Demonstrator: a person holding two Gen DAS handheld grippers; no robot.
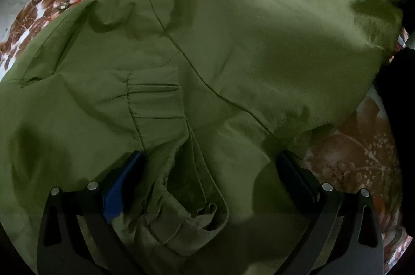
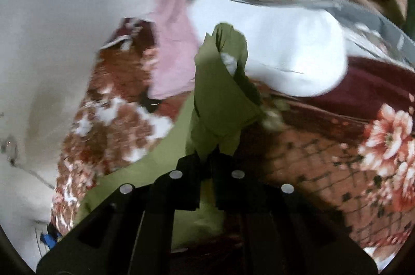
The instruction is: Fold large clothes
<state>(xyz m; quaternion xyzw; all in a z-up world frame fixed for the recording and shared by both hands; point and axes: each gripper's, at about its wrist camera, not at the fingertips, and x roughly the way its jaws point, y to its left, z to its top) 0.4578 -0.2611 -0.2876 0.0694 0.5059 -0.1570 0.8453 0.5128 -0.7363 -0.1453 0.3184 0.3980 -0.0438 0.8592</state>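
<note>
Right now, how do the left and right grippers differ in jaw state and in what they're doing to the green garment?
The left gripper stands open, fingers spread over the flat green garment, pinching nothing. The right gripper is shut on a bunched corner of it, lifted off the floral blanket. Only the right view is motion-blurred. Both point down at the same garment.

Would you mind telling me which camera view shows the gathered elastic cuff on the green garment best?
The left wrist view: the gathered cuff lies flat and sharp in the middle of the green garment. The right wrist view shows no cuff, only a blurred bunch of the garment pinched in the right gripper.
</note>
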